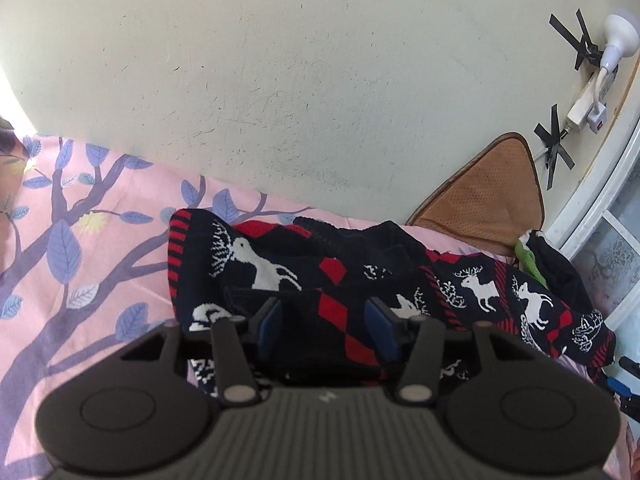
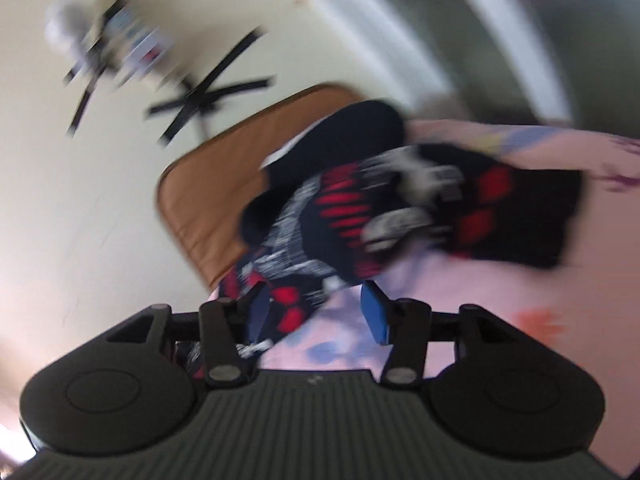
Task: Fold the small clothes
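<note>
- hovering with jaws spread, the left gripper [image 1: 326,326] has the reindeer-patterned knit sweater [image 1: 360,284] bunched just ahead of and under its blue pads [image 1: 269,330]; closing here could pinch several layers at once and drag the whole heap instead of one edge.
- the right gripper [image 2: 316,314], jaws also spread, has a corner of the sweater [image 2: 360,216] lying against its left pad; the view is smeared, so a grab now may miss the hem.
- beyond the sweater, near the far right, a brown cushion [image 1: 480,200] and a green-and-black garment [image 1: 540,256] sit close; a wide sweep could snag them.
- the pink floral bedsheet [image 1: 80,240] may wrinkle under a dragged fold.
</note>
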### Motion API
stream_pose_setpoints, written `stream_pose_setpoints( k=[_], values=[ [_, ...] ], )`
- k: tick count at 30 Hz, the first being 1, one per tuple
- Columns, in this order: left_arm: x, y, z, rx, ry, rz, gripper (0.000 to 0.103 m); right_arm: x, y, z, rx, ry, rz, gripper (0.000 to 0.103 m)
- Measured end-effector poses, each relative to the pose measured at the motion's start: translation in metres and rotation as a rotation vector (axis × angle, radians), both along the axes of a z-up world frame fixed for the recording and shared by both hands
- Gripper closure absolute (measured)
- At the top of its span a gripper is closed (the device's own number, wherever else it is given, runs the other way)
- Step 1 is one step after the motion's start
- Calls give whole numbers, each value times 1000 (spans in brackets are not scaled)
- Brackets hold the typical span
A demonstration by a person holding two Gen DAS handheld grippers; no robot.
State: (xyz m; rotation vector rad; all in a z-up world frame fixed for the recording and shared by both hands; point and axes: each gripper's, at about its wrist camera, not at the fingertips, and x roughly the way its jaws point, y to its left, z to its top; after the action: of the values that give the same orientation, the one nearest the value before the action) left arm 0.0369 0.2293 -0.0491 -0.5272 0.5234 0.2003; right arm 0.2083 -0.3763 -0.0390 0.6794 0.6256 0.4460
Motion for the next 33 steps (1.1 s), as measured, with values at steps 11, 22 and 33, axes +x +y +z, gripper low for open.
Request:
stream_pose_setpoints(
  k=[11,22,33],
  values=[
    [-6,-2,6,14,-52,8,56,38,-18,-4,210,-24,-164,85],
    [-19,18,11,-186,-184,-53,56,-31,225,137,-178,-610,542,86],
    [-13,18,6,-184,-148,-58,53,-85,329,24,-465,-517,859,86]
  ],
)
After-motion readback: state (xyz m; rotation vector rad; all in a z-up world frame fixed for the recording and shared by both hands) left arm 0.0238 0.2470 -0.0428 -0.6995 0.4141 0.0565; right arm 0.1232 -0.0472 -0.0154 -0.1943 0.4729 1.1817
